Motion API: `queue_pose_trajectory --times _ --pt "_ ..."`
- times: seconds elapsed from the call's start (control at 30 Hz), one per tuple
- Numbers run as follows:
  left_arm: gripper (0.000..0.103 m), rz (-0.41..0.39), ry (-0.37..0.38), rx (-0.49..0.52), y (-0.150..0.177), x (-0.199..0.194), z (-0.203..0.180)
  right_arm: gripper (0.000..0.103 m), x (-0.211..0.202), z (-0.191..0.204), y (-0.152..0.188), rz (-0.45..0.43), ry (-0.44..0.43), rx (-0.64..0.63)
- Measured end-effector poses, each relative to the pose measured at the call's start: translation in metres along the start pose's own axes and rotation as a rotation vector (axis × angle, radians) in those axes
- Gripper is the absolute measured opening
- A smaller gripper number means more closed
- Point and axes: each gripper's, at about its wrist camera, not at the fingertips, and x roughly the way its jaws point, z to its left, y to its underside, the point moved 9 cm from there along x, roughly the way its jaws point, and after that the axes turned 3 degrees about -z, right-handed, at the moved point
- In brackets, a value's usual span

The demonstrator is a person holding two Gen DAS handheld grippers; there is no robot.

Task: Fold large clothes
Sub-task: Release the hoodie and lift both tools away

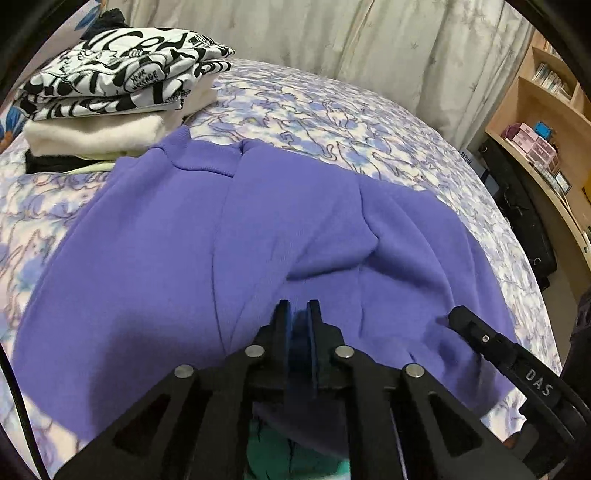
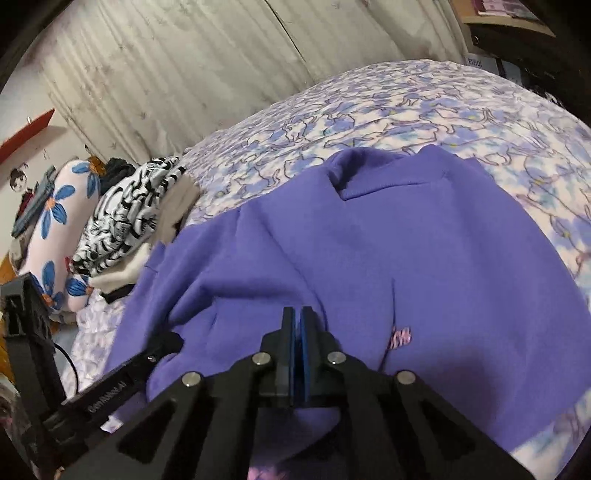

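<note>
A large purple sweatshirt lies spread on the bed, collar at the far side; it also shows in the right wrist view. My left gripper hovers over its near part with jaws nearly together, a narrow gap between the blue pads, nothing clearly held. My right gripper is shut just above the near part of the sweatshirt, no cloth visible between its pads. The right gripper's finger shows at the left view's right edge; the left gripper shows at the right view's left.
A stack of folded clothes, black-and-white print on top, sits at the bed's far left. The bedspread is floral blue. A curtain hangs behind. Wooden shelves stand at right. A flowered pillow lies beside the stack.
</note>
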Motion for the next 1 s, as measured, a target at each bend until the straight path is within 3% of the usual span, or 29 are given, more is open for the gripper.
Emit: queue_pose_trajectory --times 0.27,0.6,0.7,0.77,1.0 --pt "0.038 -0.002 -0.030 -0.004 0.023 -0.068 -0.002 0.003 -0.054 0.022 0.022 0.028 -0.023 0.000" --pt "0.044 -0.054 -0.023 0.021 0.045 -0.159 -0.004 0.003 -0.117 0.058 0.051 0.037 -0.044 -0.075" --pt "0.052 -0.089 -0.028 0.032 0.049 -0.181 -0.003 0.011 -0.130 0.070 0.057 0.028 -0.039 -0.108" --pt "0.056 -0.107 -0.030 0.033 0.052 -0.192 -0.002 0.027 -0.136 0.077 0.063 0.019 -0.031 -0.136" --pt "0.057 -0.096 -0.003 -0.007 0.069 -0.197 0.018 0.030 -0.140 0.094 0.073 -0.010 -0.020 -0.198"
